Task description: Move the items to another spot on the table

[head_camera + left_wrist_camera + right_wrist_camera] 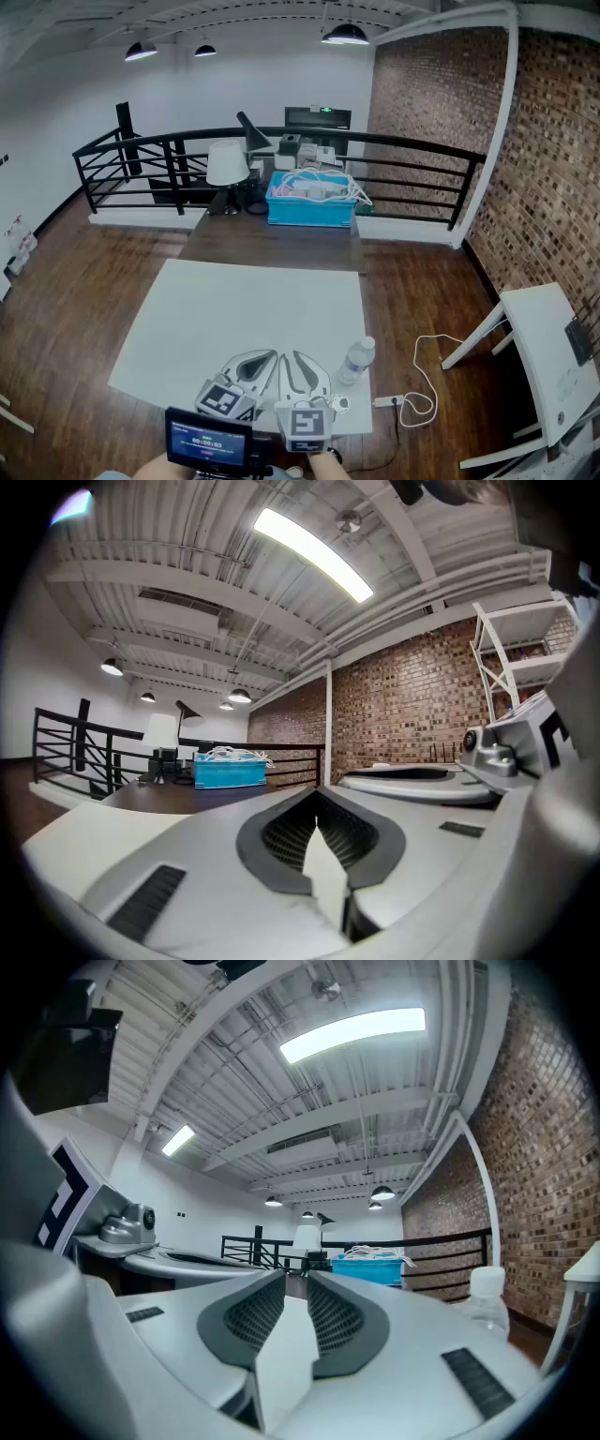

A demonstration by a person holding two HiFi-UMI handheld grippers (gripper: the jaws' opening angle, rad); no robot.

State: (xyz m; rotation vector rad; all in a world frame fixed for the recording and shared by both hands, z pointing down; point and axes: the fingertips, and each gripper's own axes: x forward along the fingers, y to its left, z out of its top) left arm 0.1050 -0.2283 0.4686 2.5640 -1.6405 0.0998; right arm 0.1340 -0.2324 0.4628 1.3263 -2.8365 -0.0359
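**A:** Just off the right flank of the right claw (296,1277), a little ahead of its tips, stands the clear water bottle (357,360). It's near the right edge of the white worktop (234,309).

**B:** Standing or lying?

**A:** Standing, white cap on top. Its long axis runs straight up, square to the line the claw points along. In the right gripper view it sits at the far right, outside the jaws and not between them.

**B:** And the jaws?

**A:** The right claw's jaws are a narrow slot apart with nothing in the slot. The left claw (317,810) has its tips pressed together and is empty too.

**B:** Which one should take it?

**A:** The right, I'd say. The bottle is near its outer side. The left claw lies on the other side of the right one and would have to cross over it.

**B:** What does the reach call for?

**A:** As I judge it, a swing to the right, with the jaws spread wider than the bottle's body. Then they close across it from the side, low enough that it doesn't tip.

**B:** Anything else close by?

**A:** Only a blue bin of cables (309,204), well ahead of both claws.
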